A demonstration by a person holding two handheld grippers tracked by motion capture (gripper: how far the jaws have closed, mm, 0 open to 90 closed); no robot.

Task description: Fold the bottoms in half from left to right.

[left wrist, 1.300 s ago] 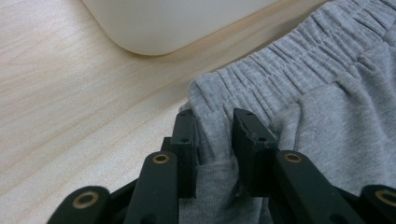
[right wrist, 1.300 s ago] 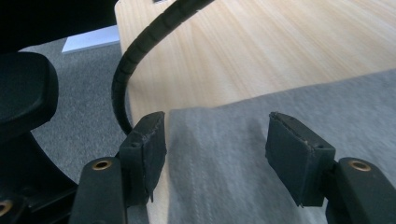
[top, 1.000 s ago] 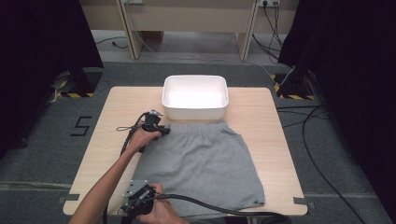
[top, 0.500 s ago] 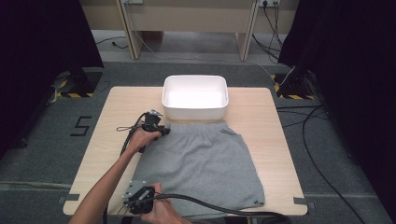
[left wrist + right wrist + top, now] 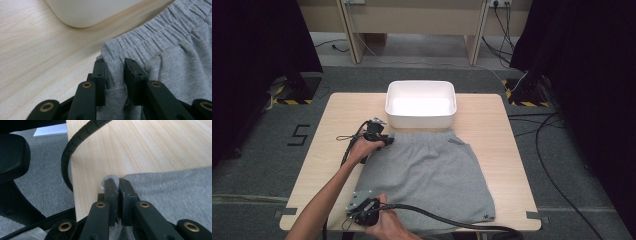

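Observation:
Grey shorts point(image 5: 432, 170) lie flat on the wooden table point(image 5: 497, 130), waistband toward the white bin point(image 5: 421, 104). My left gripper point(image 5: 384, 141) is shut on the elastic waistband's left corner; in the left gripper view the jaws point(image 5: 115, 67) pinch a fold of grey cloth point(image 5: 175, 50) close to the bin point(image 5: 87, 12). My right gripper point(image 5: 353, 211) is at the near left hem corner by the table's front edge. Its jaws have just been closing and now press on that hem corner point(image 5: 110, 181), with the shorts point(image 5: 175, 190) running off to the right.
The bin stands just behind the waistband at the table's far middle. A thick black cable point(image 5: 447, 222) trails from the right gripper across the shorts' near hem. Bare wood point(image 5: 150, 145) lies to the left of the shorts. A black chair base point(image 5: 12, 157) stands off the table's front edge.

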